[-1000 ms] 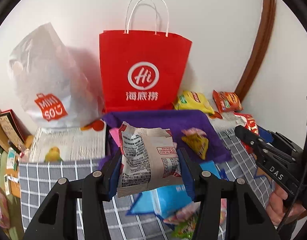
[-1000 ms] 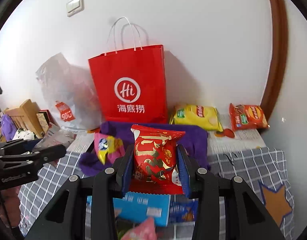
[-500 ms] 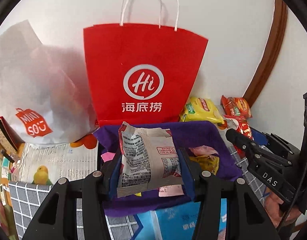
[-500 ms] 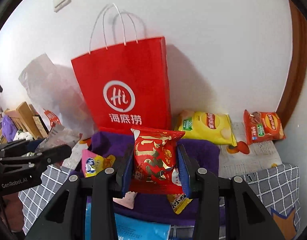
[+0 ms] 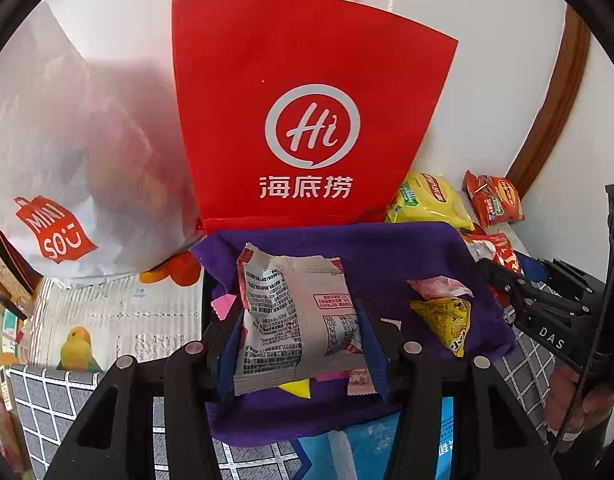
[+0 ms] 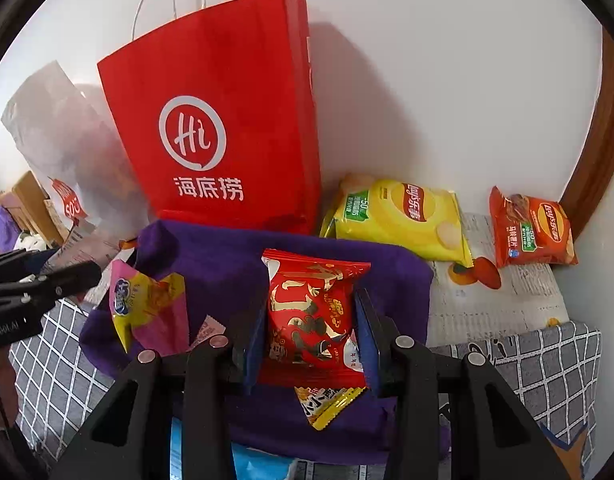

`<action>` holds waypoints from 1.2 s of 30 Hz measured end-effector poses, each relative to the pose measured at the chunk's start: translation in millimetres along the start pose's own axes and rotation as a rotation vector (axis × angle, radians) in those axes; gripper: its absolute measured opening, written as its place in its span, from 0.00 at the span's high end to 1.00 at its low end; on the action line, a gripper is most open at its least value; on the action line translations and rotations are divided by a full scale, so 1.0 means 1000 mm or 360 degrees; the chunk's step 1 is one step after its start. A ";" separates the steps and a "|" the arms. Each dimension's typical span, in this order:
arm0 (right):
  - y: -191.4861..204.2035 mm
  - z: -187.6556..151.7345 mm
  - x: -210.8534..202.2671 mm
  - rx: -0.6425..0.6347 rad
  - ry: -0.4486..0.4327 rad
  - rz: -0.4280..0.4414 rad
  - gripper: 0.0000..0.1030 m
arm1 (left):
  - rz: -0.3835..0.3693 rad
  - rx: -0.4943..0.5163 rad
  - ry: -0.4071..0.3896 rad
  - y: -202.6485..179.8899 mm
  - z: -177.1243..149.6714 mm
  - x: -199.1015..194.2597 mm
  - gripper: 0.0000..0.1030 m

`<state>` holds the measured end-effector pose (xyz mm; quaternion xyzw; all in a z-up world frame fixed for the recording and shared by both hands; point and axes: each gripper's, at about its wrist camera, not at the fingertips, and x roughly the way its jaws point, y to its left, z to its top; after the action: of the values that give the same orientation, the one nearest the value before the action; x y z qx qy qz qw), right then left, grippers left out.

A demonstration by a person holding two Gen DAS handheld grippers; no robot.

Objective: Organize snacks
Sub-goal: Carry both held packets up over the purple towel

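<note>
Above the purple cloth, both grippers hang clenched on upright packets, the left gripper grasping a grey packet, the right gripper a red packet, drop spot directly beneath.

Two close wrist views, shared red bag

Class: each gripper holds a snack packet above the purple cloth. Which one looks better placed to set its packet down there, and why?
Either, narrowly the right gripper: its red packet hangs over the purple cloth centre.
</note>
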<state>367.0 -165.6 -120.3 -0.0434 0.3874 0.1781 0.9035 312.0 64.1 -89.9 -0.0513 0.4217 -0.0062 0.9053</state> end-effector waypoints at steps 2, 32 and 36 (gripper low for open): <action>0.000 0.000 0.000 -0.0009 0.0003 0.0001 0.60 | 0.0003 -0.0005 -0.0003 0.001 0.000 0.000 0.52; 0.002 -0.004 0.010 -0.0044 0.0113 0.0054 0.60 | -0.0004 -0.0093 0.0081 0.016 0.002 0.008 0.51; 0.005 -0.006 0.020 -0.0053 0.0166 0.0074 0.60 | -0.0018 -0.0089 0.0102 0.015 0.001 0.011 0.51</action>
<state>373.4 -156.5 -138.4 -0.0589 0.4318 0.2029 0.8769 319.4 78.8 -98.6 -0.0787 0.4501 -0.0011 0.8895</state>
